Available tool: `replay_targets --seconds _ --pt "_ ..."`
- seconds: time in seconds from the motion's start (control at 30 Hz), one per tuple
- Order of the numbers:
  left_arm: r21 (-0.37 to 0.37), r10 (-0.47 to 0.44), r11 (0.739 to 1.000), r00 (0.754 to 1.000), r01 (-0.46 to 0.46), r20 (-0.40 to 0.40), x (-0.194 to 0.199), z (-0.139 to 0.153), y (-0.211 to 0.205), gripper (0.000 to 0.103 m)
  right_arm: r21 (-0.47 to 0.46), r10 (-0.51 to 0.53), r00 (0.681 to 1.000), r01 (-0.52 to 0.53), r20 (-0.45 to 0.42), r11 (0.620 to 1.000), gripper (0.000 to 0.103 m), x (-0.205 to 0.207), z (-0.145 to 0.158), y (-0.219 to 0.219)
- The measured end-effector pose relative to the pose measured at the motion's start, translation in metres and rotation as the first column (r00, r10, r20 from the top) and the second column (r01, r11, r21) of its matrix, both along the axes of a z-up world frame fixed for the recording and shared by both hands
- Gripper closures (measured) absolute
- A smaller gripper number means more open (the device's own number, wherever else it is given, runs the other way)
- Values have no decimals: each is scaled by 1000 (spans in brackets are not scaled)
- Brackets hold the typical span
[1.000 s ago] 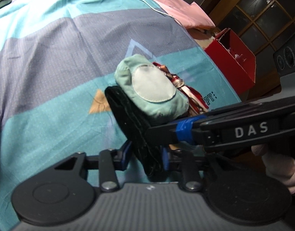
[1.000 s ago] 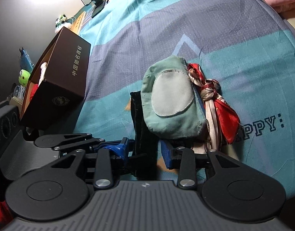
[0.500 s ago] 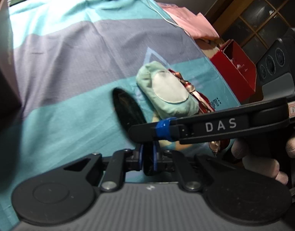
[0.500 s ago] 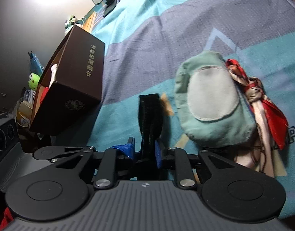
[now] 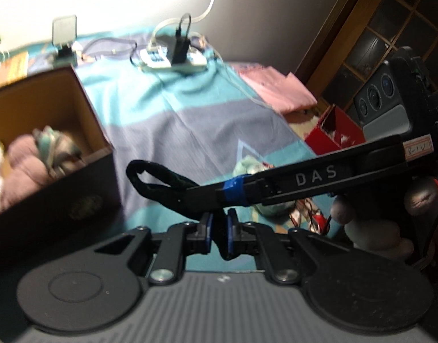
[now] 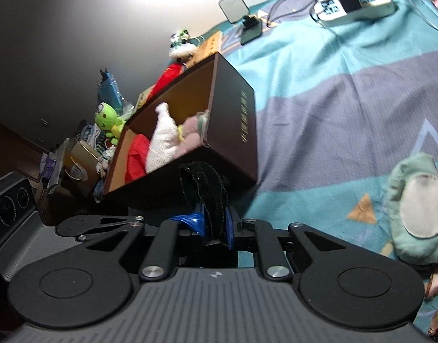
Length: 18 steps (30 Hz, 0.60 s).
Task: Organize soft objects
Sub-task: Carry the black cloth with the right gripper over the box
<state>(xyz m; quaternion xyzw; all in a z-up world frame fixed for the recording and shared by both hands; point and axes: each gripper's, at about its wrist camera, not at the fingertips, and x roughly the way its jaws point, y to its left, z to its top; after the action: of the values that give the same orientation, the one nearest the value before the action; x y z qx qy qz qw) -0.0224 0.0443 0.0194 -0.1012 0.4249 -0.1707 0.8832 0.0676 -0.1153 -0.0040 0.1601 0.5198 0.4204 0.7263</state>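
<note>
Gripping one black fabric band [image 5: 161, 178] together, the left gripper [image 5: 219, 228] and right gripper [image 6: 216, 225] risk stretching it — or snagging the brown box [image 6: 233, 120] rim.

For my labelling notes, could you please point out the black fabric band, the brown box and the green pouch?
black fabric band [image 6: 203, 184], right wrist view, on its upright looped part.
brown box [image 6: 233, 105], right wrist view, on its lettered side wall.
green pouch [image 6: 419, 208], right wrist view, on its pale oval patch.
</note>
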Motion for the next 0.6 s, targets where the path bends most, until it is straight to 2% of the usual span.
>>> replay_targets --seconds 0.17,0.3,0.43,0.6 --pt "51 15 999 994 -20 110 -1 36 38 99 68 13 995 -19 94 998 103 7 31 35" --pt "88 26 995 986 -41 164 12 47 69 99 96 -5 988 -10 157 995 103 20 40 65" --pt "108 32 993 984 -51 173 34 41 99 99 94 -36 982 19 184 995 103 37 34 96" --pt "130 51 989 991 -67 124 68 16 128 99 44 -63 975 55 212 998 103 53 15 129"
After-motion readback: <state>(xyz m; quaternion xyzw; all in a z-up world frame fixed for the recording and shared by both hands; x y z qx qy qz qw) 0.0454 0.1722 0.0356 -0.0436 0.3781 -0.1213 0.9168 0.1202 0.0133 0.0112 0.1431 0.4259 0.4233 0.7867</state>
